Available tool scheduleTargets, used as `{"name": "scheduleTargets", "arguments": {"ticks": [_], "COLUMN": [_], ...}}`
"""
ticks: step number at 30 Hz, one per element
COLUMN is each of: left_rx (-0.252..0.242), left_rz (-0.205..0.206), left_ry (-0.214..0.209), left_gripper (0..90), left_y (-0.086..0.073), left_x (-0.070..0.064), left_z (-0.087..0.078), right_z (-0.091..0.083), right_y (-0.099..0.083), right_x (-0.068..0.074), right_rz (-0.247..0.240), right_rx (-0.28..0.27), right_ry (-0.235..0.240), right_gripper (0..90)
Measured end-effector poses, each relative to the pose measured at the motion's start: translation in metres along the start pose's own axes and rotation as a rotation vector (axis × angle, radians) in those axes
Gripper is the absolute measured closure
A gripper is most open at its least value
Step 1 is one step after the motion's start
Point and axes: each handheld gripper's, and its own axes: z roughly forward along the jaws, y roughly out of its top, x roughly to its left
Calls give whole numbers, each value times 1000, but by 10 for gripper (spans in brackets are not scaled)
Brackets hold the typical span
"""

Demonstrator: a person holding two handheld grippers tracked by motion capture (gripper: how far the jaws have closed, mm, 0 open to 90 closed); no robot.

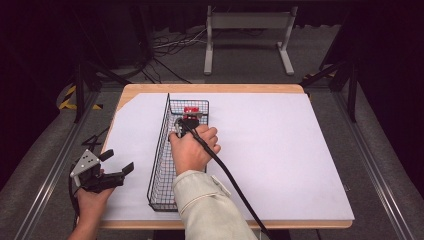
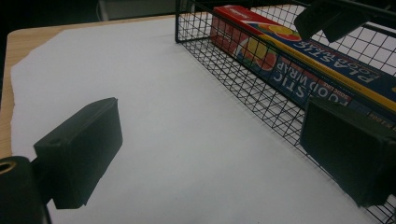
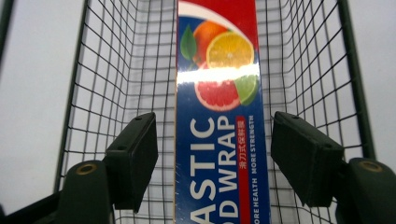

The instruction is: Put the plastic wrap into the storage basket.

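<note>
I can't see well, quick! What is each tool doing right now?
Left tool: open, holding nothing, over the white paper beside the black wire basket.
Right tool: open, jaws either side of the long blue-and-red plastic wrap box, not gripping it.

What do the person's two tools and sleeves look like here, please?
Both tools are black with blocky, flat-faced jaws. The left tool carries a grey three-cornered plate on top and a dark cable at the wrist. The right tool has brass-coloured rings at the jaw bases and trails a thick black cable toward the table's near edge. The right arm wears a pale beige sleeve with a buttoned cuff.
</note>
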Motion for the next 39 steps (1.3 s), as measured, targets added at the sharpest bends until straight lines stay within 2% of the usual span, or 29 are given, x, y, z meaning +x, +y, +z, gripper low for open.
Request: {"name": "scheduleTargets", "arguments": {"ticks": [2,9,12,15,25,29,33,39], "left_rx": [-1,-1,0,-1,0,0,1,7], "left_rz": [0,0,-5,-7,-5,-5,-7,-9], "left_ry": [-1,-1,3,3,5,5,8,9], "left_gripper": [65,65,65,65,65,65,65,65], "left_y": [0,0,-1,-1,-1,-1,-1,-2], "left_x": [0,-1,0,1,2,2,3,3], "left_z": [0,0,0,-1,0,0,-1,1], "right_z": [-4,-11,-15,-20,-30,-35,-40,-48], "right_y": [3,11,16,21,36,45,54,65], "right_x": [0,-3,-5,-10,-29,-42,-59,-87], "right_rz": [-9,-24,-46,-78,-157,-196,-228,-324], "right_rx": [-29,-75,-109,-145,-193,-216,-206,-232], "right_ry": [4,34,39,74,117,140,165,184], "right_gripper": [312,276,273,250,223,196,185,176]}}
